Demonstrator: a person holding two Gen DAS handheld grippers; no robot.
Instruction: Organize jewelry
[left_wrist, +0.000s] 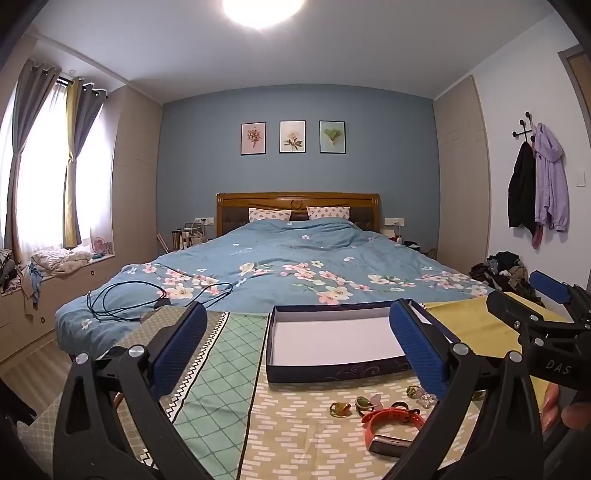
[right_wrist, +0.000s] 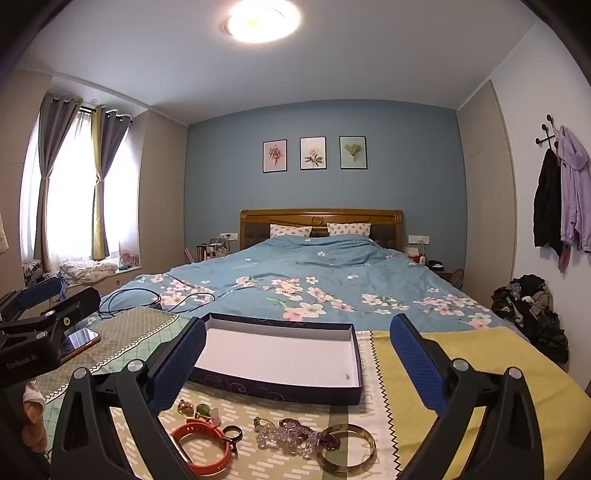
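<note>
Left tongs (left_wrist: 299, 347): spread wide, empty.
Right tongs (right_wrist: 298, 362): spread wide, empty.
Box (right_wrist: 280, 356): open, on the worktop (right_wrist: 461, 369).
Jewelry (right_wrist: 284, 437): loose on the cloth before the box, orange watch (right_wrist: 207, 446) and bangle (right_wrist: 346, 448) included.

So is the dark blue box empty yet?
Empty: the dark blue box shows only its bare white floor; the jewelry, including the orange watch, lies outside.

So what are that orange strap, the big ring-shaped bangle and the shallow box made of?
Orange strap: looks like matte silicone or rubber, bending softly in a loop. Bangle: glossy and translucent greenish-gold, perhaps glass, resin or stone. Shallow box: apparently cardboard, with thin dark printed walls and a plain white inside.
</note>
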